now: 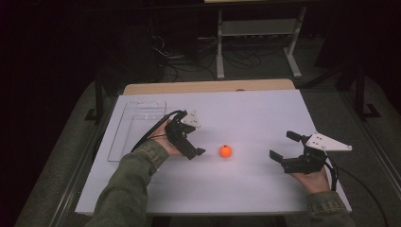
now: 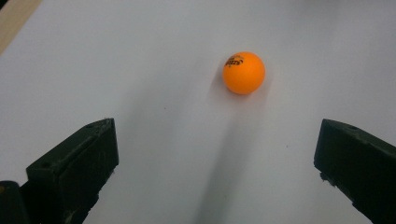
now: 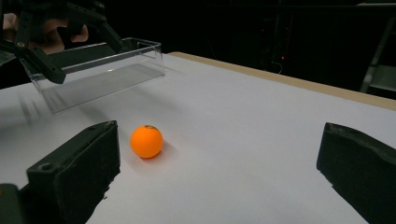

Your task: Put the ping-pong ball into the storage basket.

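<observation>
An orange ball (image 1: 225,151) rests on the white board (image 1: 246,113), between my two grippers. My left gripper (image 1: 193,141) hovers just left of it, open, with nothing between its jaws. In the left gripper view the ball (image 2: 243,73) lies ahead of the open left gripper (image 2: 217,135), slightly right of centre and apart from both jaws. My right gripper (image 1: 283,145) is open at the right, well apart from the ball. Its own view shows the right gripper (image 3: 219,140) empty, the ball (image 3: 146,141) near its left jaw, and the left gripper (image 3: 51,32) at the top left.
A clear plastic tray (image 1: 124,118) lies at the board's far left, also seen as the clear tray (image 3: 102,70) behind the ball. A wooden table edge (image 1: 208,86) runs along the far side. Beyond it stand a white metal frame (image 1: 255,33) and cables on the floor.
</observation>
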`<state>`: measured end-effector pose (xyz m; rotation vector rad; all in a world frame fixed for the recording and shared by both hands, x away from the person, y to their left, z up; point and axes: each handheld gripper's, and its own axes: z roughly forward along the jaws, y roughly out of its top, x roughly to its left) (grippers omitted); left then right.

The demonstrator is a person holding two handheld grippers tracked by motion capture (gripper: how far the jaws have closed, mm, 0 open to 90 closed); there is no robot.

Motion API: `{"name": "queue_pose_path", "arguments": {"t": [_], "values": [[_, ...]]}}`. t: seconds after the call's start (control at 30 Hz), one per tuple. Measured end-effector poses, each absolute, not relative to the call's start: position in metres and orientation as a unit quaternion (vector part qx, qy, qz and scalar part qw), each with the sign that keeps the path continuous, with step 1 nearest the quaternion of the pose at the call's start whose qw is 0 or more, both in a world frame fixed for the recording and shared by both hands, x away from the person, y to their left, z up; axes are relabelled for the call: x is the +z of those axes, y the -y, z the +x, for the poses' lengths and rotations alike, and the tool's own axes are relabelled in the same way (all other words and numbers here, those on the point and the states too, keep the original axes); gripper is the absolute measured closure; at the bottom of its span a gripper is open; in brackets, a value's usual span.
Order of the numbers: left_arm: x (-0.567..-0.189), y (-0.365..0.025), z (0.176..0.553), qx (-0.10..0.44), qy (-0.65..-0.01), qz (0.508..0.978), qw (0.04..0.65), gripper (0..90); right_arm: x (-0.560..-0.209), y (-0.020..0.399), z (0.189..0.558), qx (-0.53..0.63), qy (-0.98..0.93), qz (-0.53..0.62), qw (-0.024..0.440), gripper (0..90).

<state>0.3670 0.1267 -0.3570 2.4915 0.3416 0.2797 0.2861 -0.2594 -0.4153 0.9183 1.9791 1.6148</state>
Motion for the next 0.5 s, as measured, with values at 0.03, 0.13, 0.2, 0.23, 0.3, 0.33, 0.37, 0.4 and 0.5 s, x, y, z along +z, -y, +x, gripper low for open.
{"name": "queue_pose_path", "arguments": {"t": [0.03,0.13,0.2,0.23,0.3,0.33,0.37,0.4,0.5], "values": [[-0.357,-0.125,0.368,0.104,-0.127,0.941,0.296,0.0,-0.415,0.259,0.286,0.581,-0.713,0.33,0.213,0.0],[-0.356,-0.121,0.37,0.102,-0.124,0.942,0.294,0.0,-0.415,0.258,0.286,0.58,-0.715,0.329,0.212,0.0],[-0.355,-0.118,0.372,0.102,-0.121,0.944,0.291,0.0,-0.415,0.259,0.286,0.58,-0.714,0.328,0.213,0.0],[-0.355,-0.117,0.372,0.101,-0.12,0.944,0.291,0.0,-0.415,0.259,0.286,0.58,-0.714,0.329,0.213,0.0],[-0.355,-0.114,0.373,0.099,-0.117,0.946,0.287,0.0,-0.415,0.259,0.286,0.581,-0.713,0.329,0.213,0.0],[-0.356,-0.112,0.374,0.101,-0.113,0.948,0.281,0.0,-0.415,0.259,0.286,0.581,-0.713,0.329,0.213,0.0],[-0.357,-0.11,0.374,0.1,-0.111,0.949,0.278,0.0,-0.415,0.259,0.286,0.581,-0.713,0.329,0.213,0.0],[-0.357,-0.108,0.375,0.097,-0.109,0.95,0.277,0.0,-0.415,0.259,0.286,0.581,-0.713,0.328,0.213,0.0],[-0.359,-0.104,0.376,0.095,-0.105,0.951,0.274,0.0,-0.415,0.258,0.286,0.58,-0.715,0.328,0.211,0.0]]}}
